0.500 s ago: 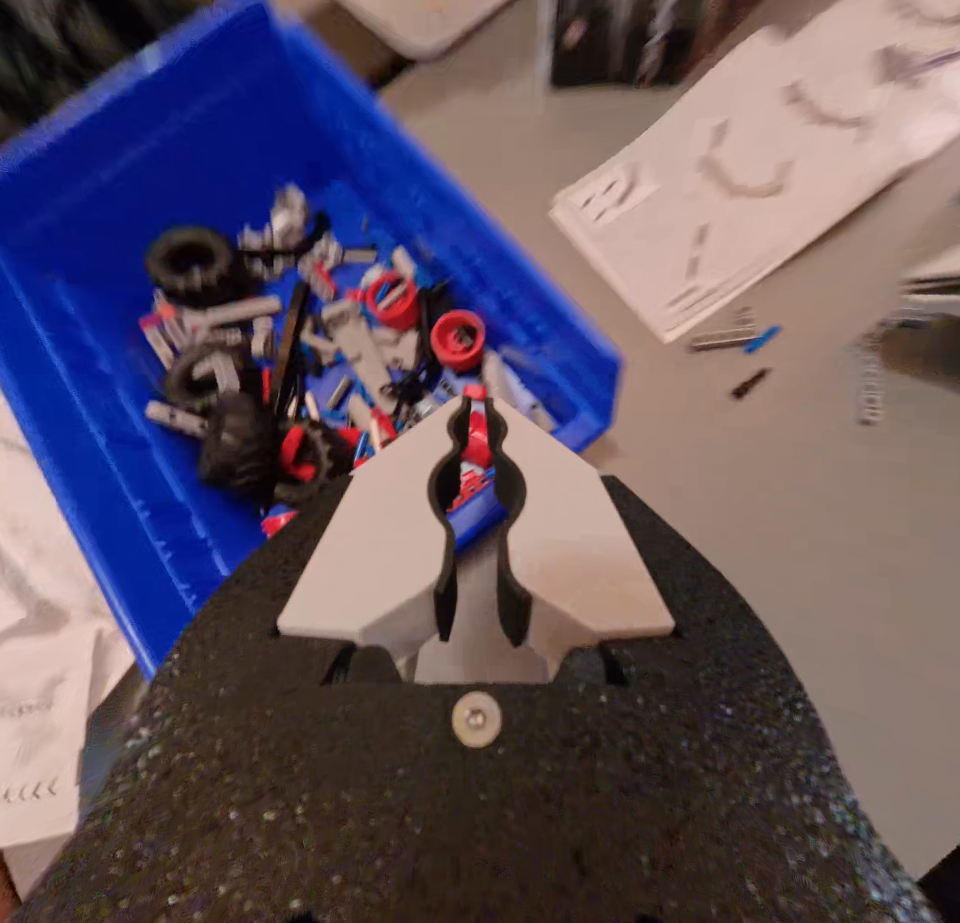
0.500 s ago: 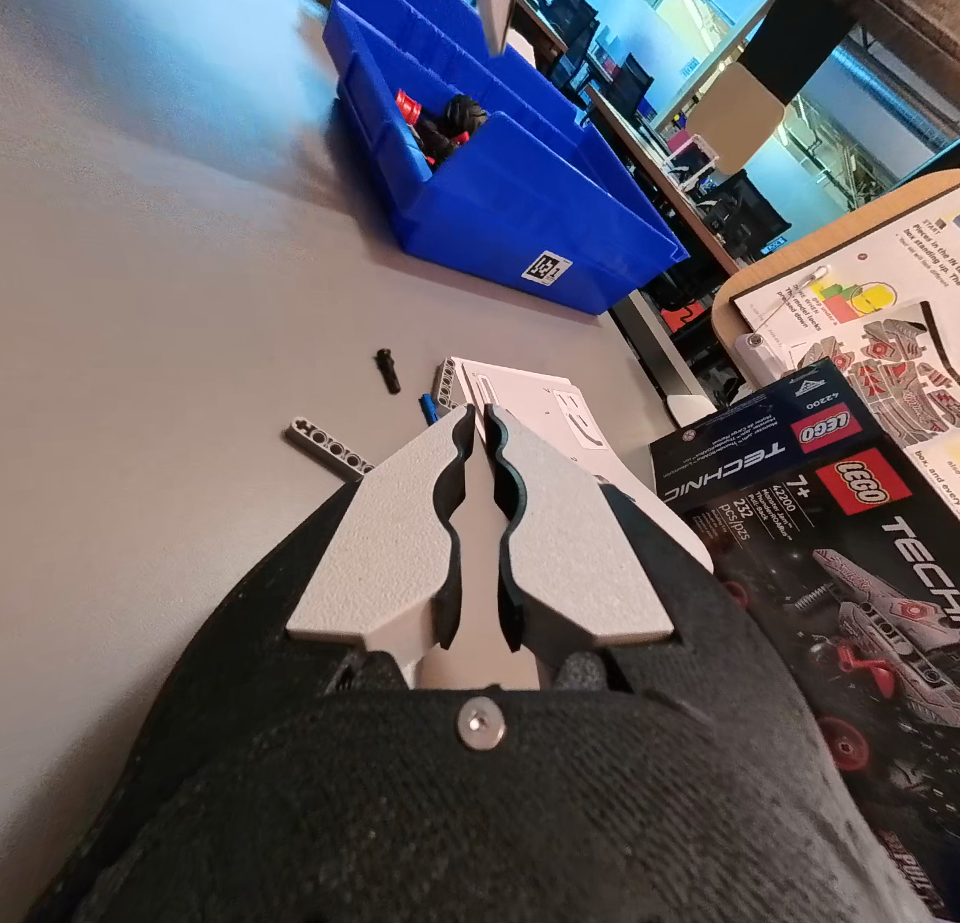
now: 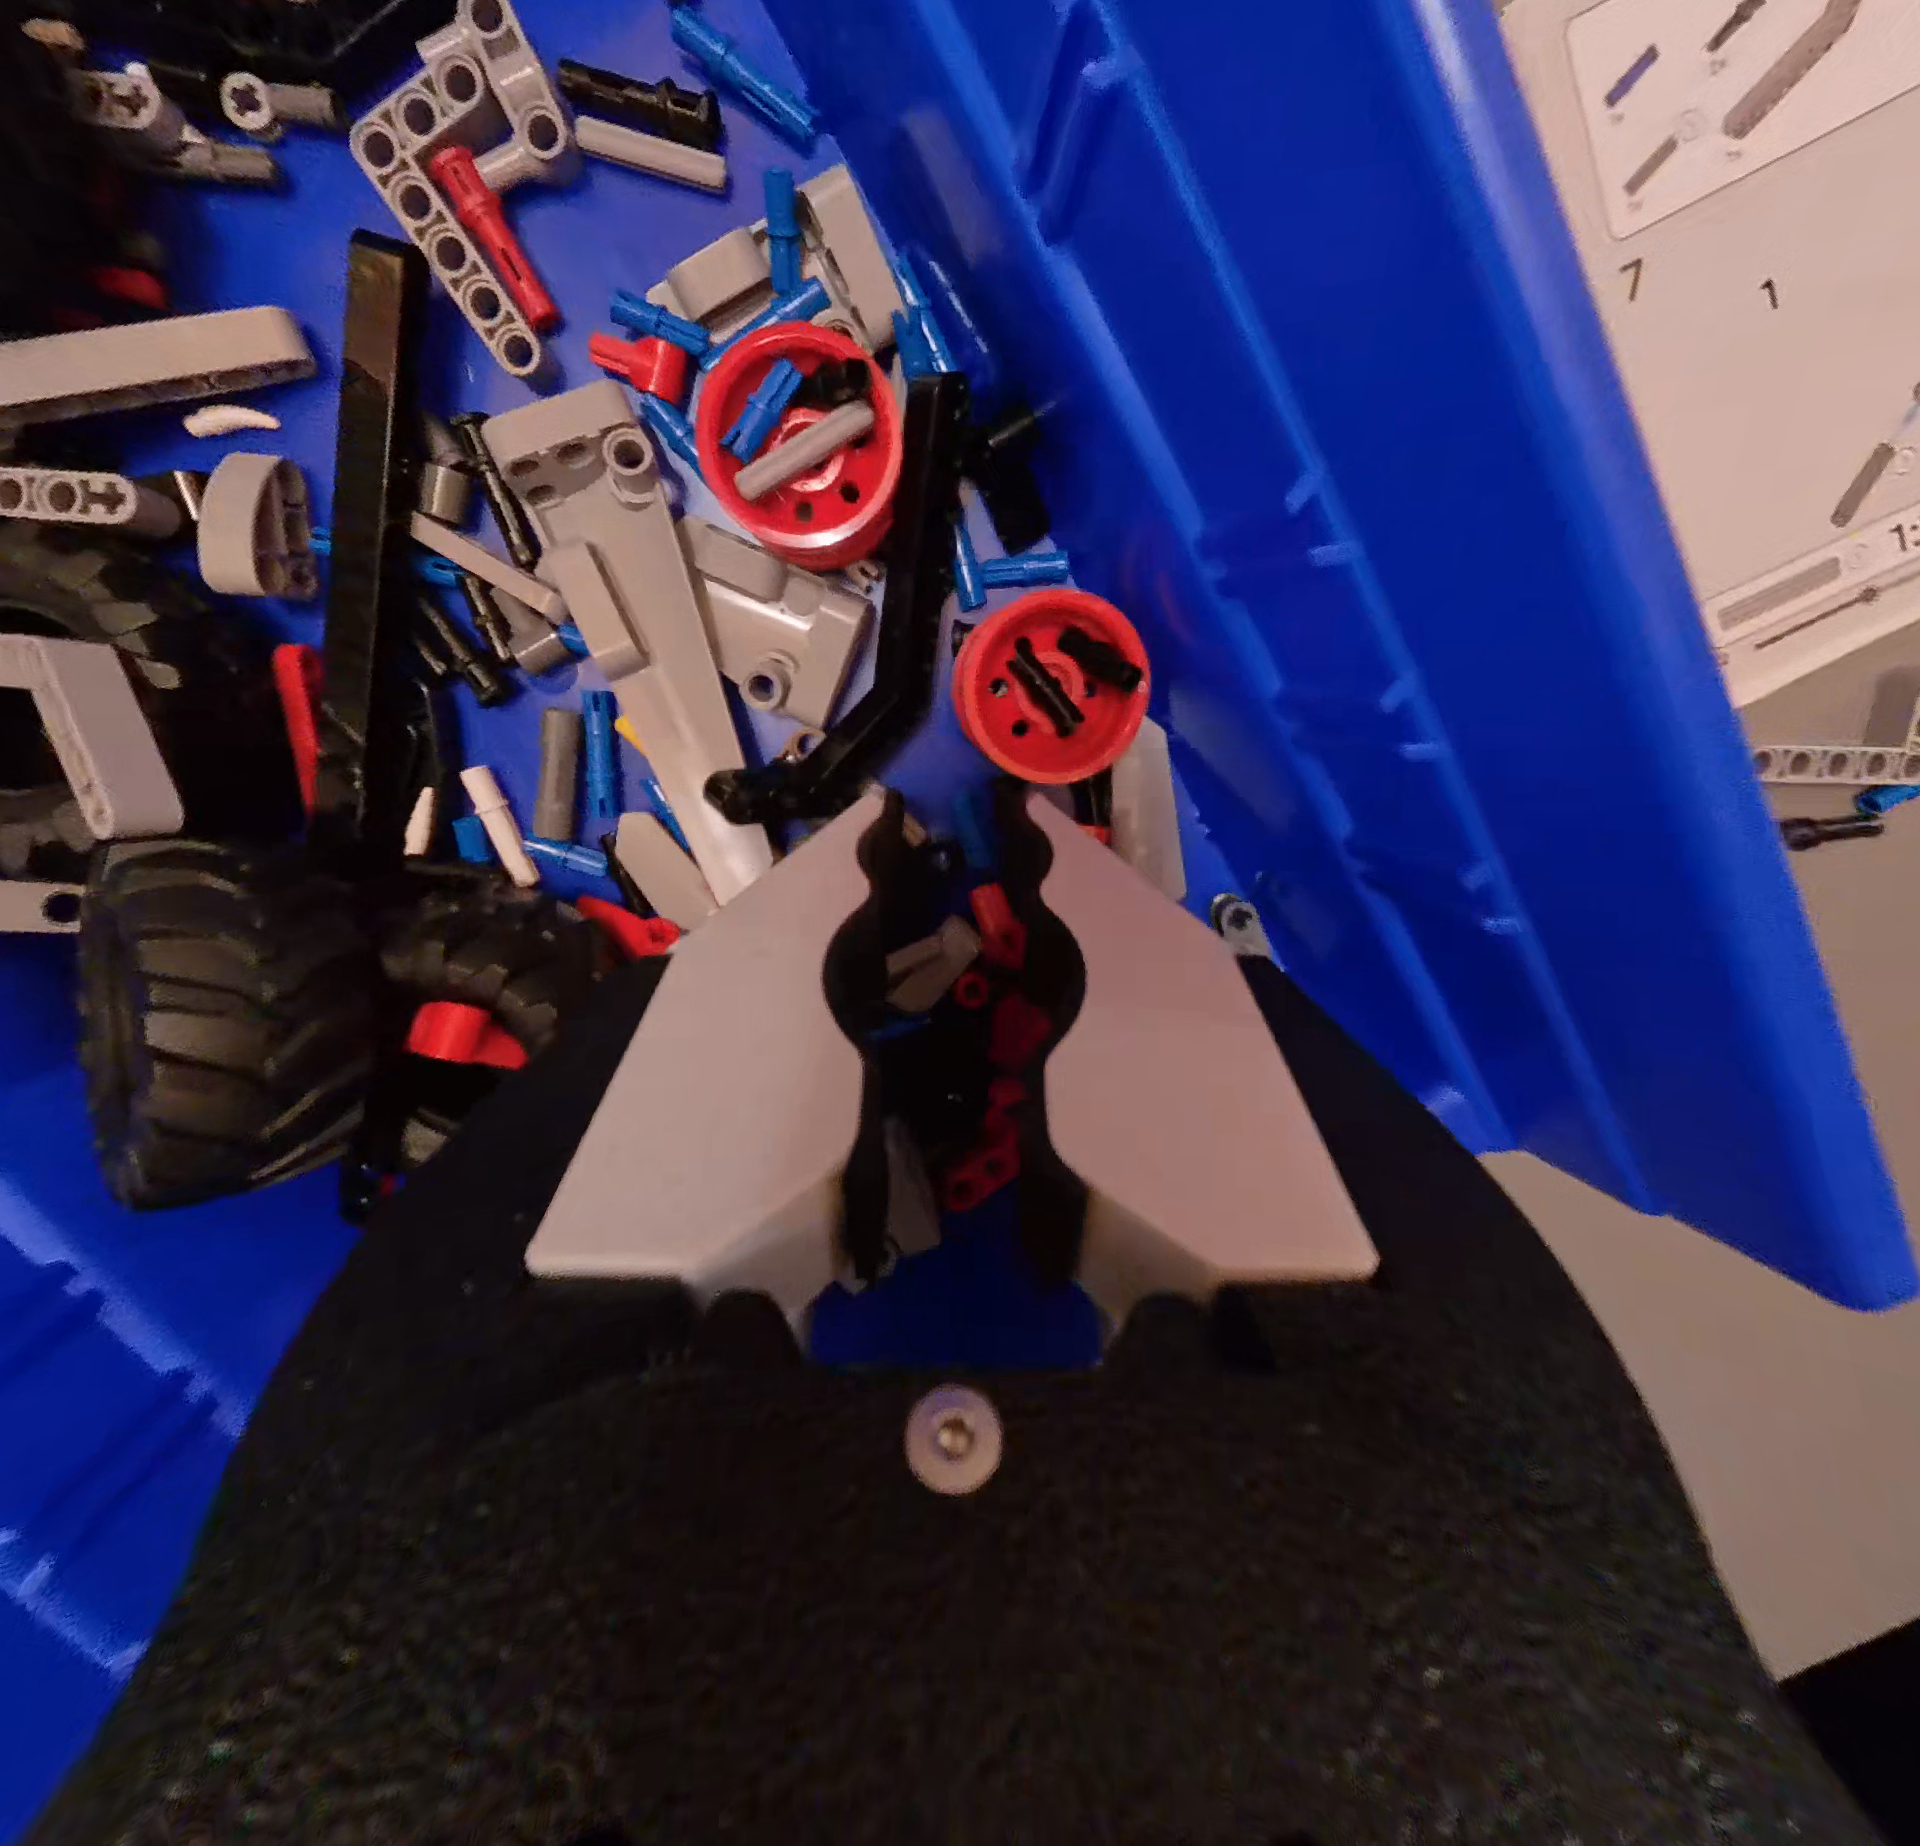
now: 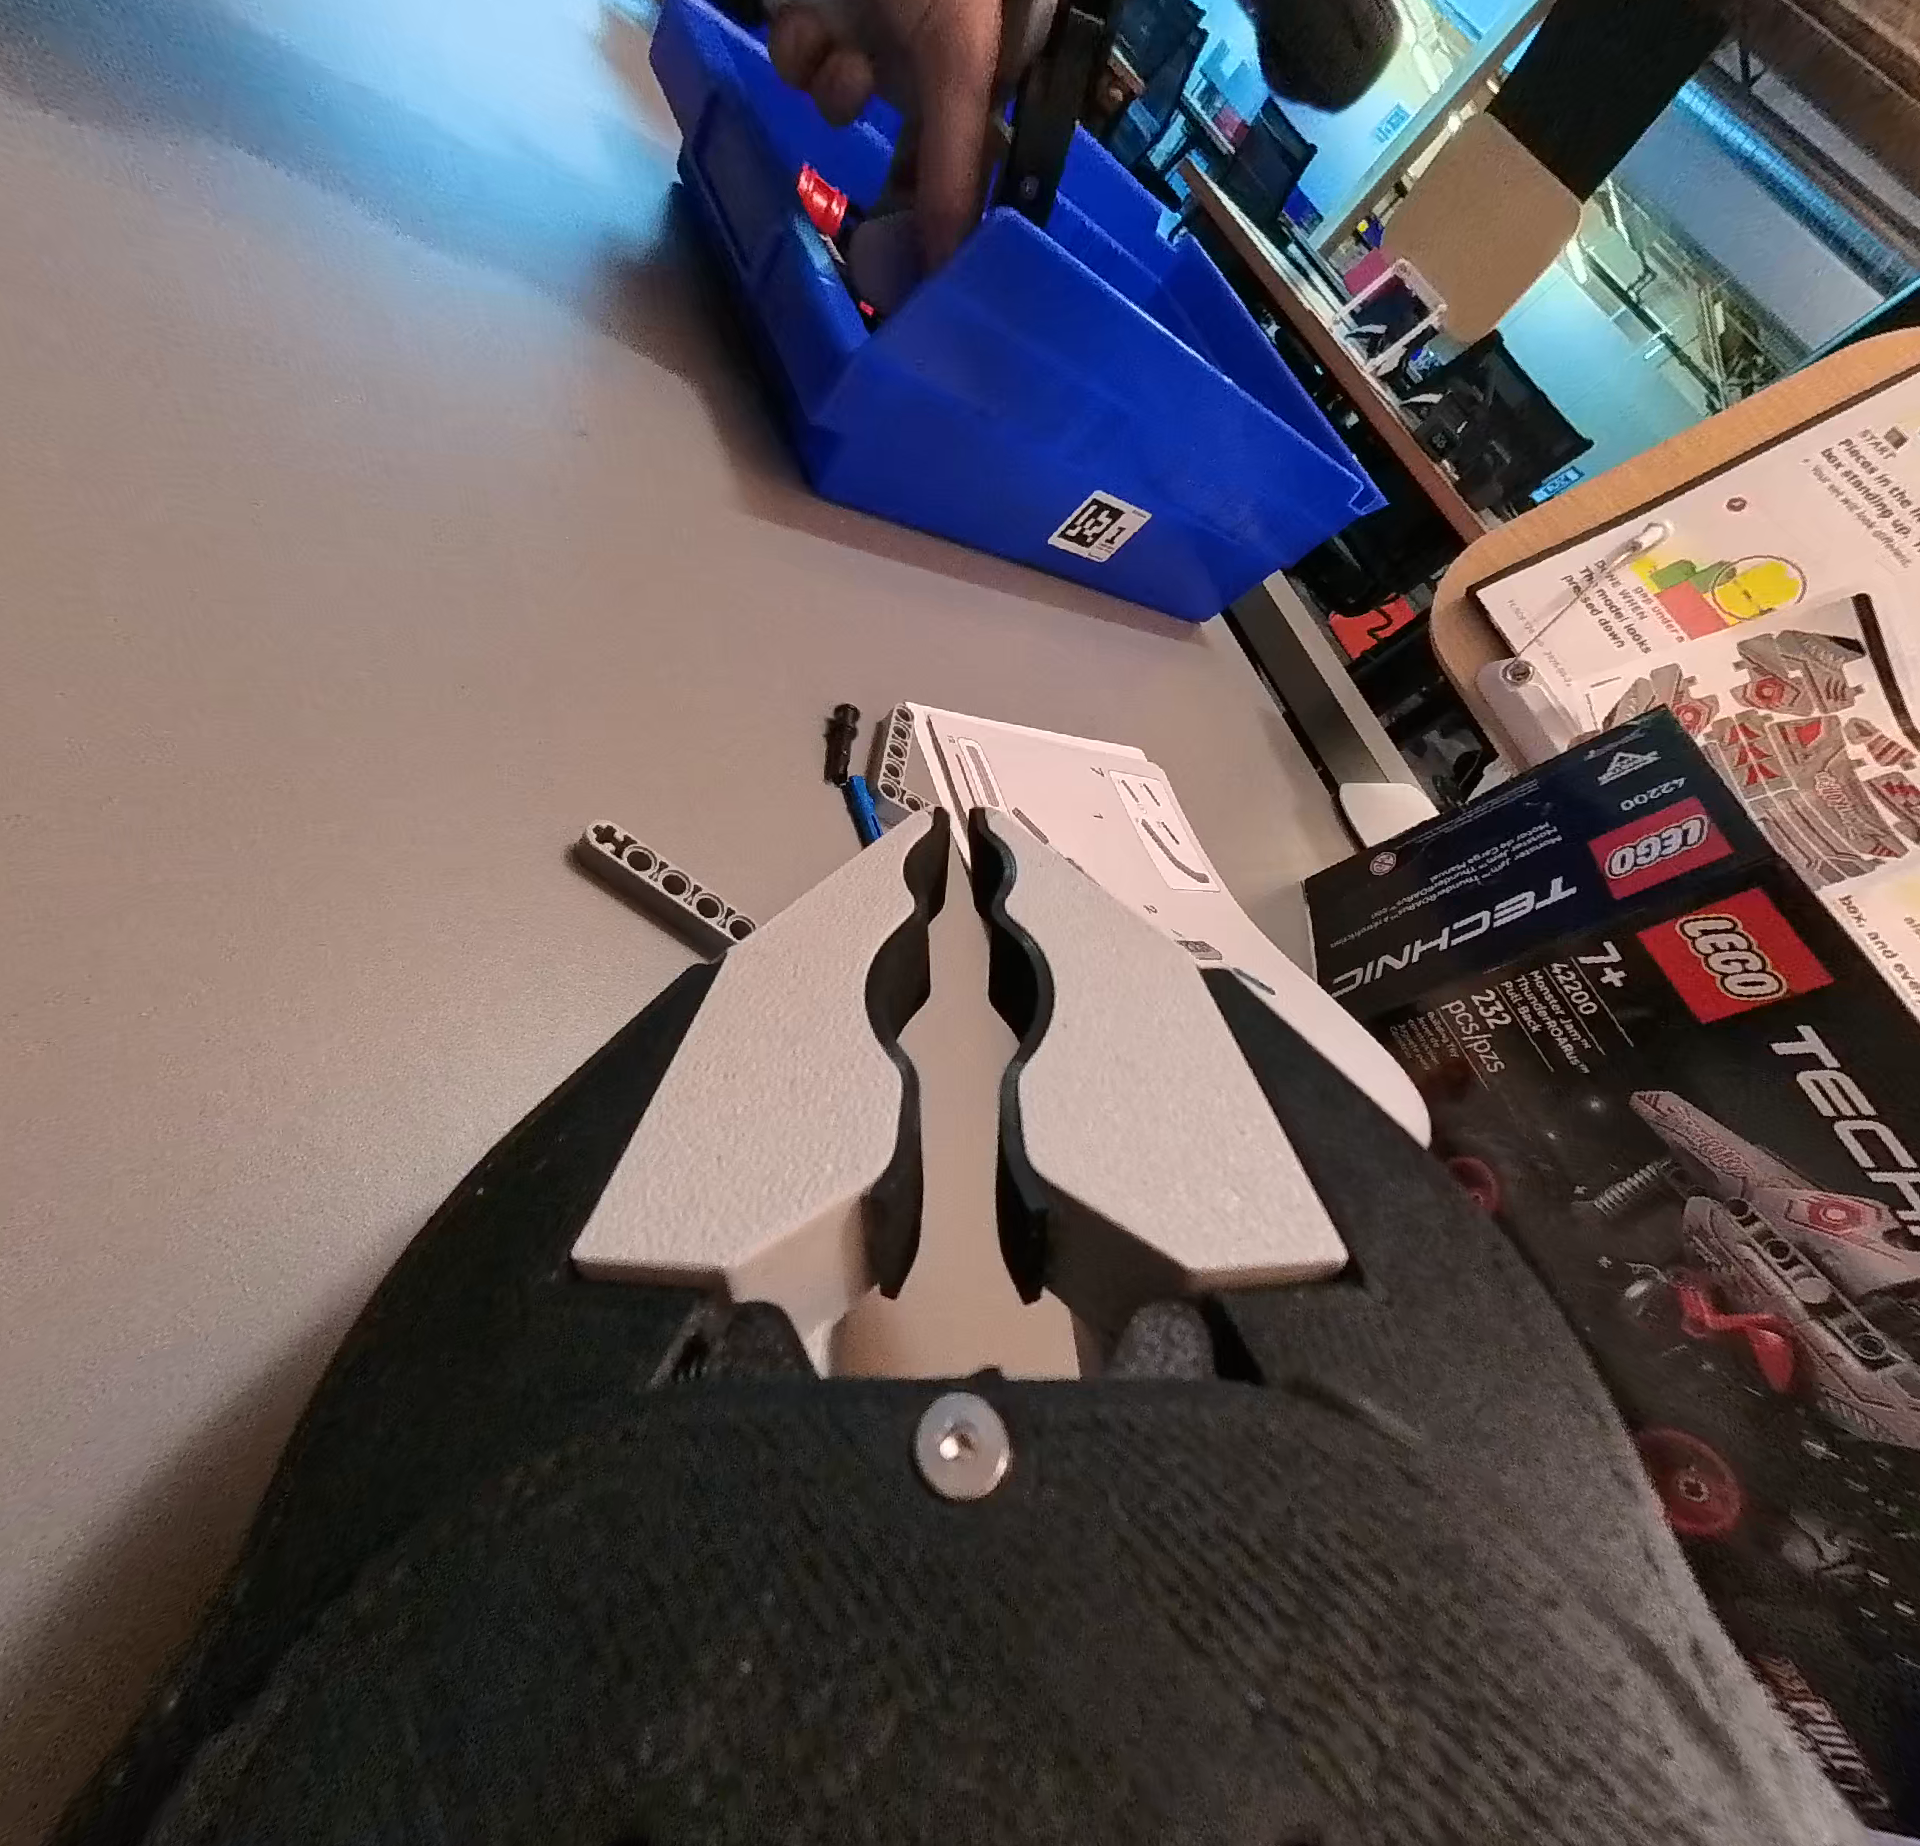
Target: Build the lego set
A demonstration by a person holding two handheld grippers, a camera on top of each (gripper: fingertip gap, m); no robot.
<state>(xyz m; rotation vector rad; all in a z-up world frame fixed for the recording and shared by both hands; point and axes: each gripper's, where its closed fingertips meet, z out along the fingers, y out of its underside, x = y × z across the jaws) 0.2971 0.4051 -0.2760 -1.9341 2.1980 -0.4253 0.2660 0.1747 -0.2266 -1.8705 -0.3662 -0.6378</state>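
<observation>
My left gripper [image 3: 956,809] is open, low inside the blue bin [image 3: 1299,466], over a heap of loose Lego parts. Small red, grey and blue pieces lie between its jaws, none gripped. Two red wheel hubs [image 3: 795,446] [image 3: 1049,684] lie just ahead, and black tyres [image 3: 239,1017] to the left. My right gripper [image 4: 958,820] is shut and empty, low over the grey table. Ahead of it lie a grey beam [image 4: 665,882], a black pin [image 4: 840,742] and a blue pin [image 4: 860,809].
The instruction booklet [image 4: 1091,830] lies past my right fingertips, with another grey beam [image 4: 896,762] at its edge. The Lego box [image 4: 1662,1069] stands to the right. A person's hand [image 4: 935,82] holds the left gripper in the bin [image 4: 1039,425]. The booklet also shows right of the bin [image 3: 1745,290].
My left gripper has dropped from above the bin's near wall down into the bin and opened its jaws. My right gripper has stayed put and shut.
</observation>
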